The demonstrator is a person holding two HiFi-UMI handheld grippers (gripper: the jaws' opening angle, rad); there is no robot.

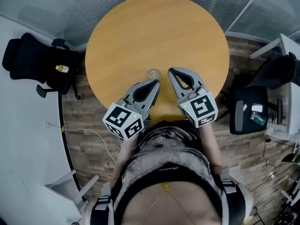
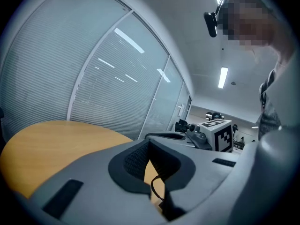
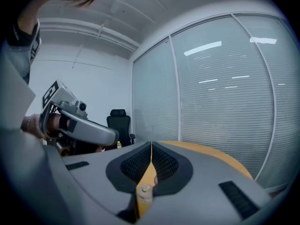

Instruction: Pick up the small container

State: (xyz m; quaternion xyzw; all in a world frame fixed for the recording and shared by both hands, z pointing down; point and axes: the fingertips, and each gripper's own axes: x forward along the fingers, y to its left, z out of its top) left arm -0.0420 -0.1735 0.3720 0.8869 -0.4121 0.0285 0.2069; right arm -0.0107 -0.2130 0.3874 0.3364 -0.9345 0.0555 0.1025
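Sitting by itself on the round desk, towards the person's side of it, the small container is a clear, squat little thing, and nothing else shares the wood with it. It lies just ahead of the left gripper and just beside the tip of the right gripper. As far as I can see it is apart from both, so neither has it. The two tools come in from the person's body side by side, pointing out over the desk and slightly downward. To my eye that is a ready pose rather than a grasp: they bracket the container without committing to it.

The right gripper's jaws are pressed together, the pads meeting in one thin line and pinching nothing. The left gripper's jaws also meet at the tips in its own view, with only desk top showing through the hollow behind them. Closed like that, neither can take the container; I judge that one of them must spread before it can go round it. Which one is meant to do the picking I cannot tell.

Small and probably light, it would likely skid if a closed tip nudged it, so the gap makes sense.

Off the desk, a black chair carries a small yellow bottle, well apart from all this.
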